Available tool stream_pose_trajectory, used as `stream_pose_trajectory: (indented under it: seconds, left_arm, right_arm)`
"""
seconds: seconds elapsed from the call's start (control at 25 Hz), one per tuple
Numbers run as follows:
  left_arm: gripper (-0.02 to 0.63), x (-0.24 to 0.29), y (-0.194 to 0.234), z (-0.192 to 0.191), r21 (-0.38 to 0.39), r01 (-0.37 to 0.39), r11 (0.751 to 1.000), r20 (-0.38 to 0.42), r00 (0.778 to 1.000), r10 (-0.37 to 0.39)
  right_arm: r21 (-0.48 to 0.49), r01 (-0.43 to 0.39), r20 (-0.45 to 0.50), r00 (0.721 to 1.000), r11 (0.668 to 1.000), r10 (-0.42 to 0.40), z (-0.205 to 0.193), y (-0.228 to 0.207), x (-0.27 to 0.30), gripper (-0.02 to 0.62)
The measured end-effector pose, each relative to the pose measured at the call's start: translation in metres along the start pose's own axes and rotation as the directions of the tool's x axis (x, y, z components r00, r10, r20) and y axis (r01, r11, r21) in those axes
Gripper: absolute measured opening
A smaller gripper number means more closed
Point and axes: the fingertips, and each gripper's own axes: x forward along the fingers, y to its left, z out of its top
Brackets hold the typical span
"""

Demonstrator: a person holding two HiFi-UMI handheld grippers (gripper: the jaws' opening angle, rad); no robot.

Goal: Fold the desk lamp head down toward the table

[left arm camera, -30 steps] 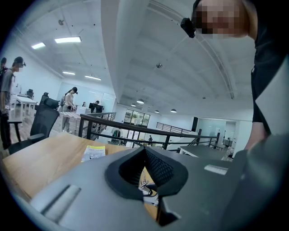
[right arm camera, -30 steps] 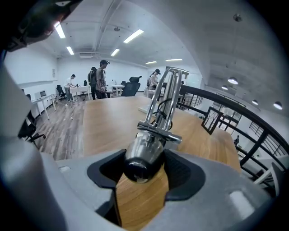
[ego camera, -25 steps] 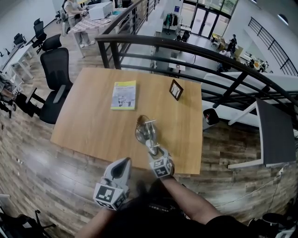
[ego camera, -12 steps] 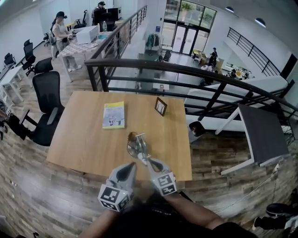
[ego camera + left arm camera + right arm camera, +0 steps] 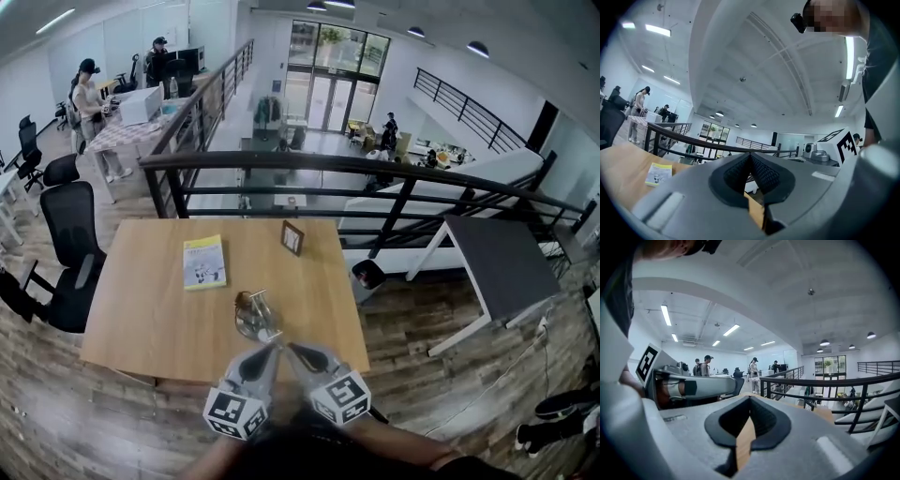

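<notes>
Item: silver metal desk lamp (image 5: pixel 255 317), round head low over the top, on light-wood rectangular table (image 5: pixel 141 309) nr front edge, centre; just before it grey left gripper (image 5: pixel 270 349) & grey right gripper (image 5: pixel 294 351), both w/ jaws together, nothing between; further back yellow-green booklet (image 5: pixel 204 262) & small dark-framed picture (image 5: pixel 292 237).

A yellow booklet (image 5: pixel 204 262) lay flat, well apart from a small picture frame (image 5: pixel 292 237) (standing upright); a black office chair (image 5: pixel 67 225) stood nearby.

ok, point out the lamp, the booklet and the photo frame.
lamp (image 5: pixel 253 319), head view, middle of its metal body.
booklet (image 5: pixel 204 262), head view, middle of its cover.
photo frame (image 5: pixel 292 237), head view, middle of its front.
</notes>
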Motion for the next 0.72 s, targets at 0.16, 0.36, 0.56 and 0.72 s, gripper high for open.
stream_pose_trajectory:
  seconds: [0.16,0.36,0.56,0.72]
  left_arm:
    - [0.002,-0.004,-0.007,-0.005,-0.012,0.004,1.000,0.009,1.000,-0.004]
    - [0.002,-0.014,-0.016,-0.001,0.002,-0.023,1.000,0.048,0.999,0.022]
    - [0.002,-0.021,-0.028,0.003,0.027,-0.047,0.999,0.037,0.998,0.046]
    - [0.002,-0.023,-0.048,0.004,0.052,-0.062,0.997,0.048,0.997,0.060]
  right_arm:
    - [-0.017,-0.014,0.009,1.000,1.000,0.014,0.000,0.011,-0.011,0.003]
    - [-0.006,-0.050,0.010,0.999,0.999,0.050,-0.004,0.023,-0.023,0.003]
    - [0.009,-0.094,0.044,0.995,0.996,0.094,0.002,0.032,-0.038,0.003]
    - [0.030,-0.128,0.074,0.989,0.991,0.125,0.002,0.035,-0.059,0.003]
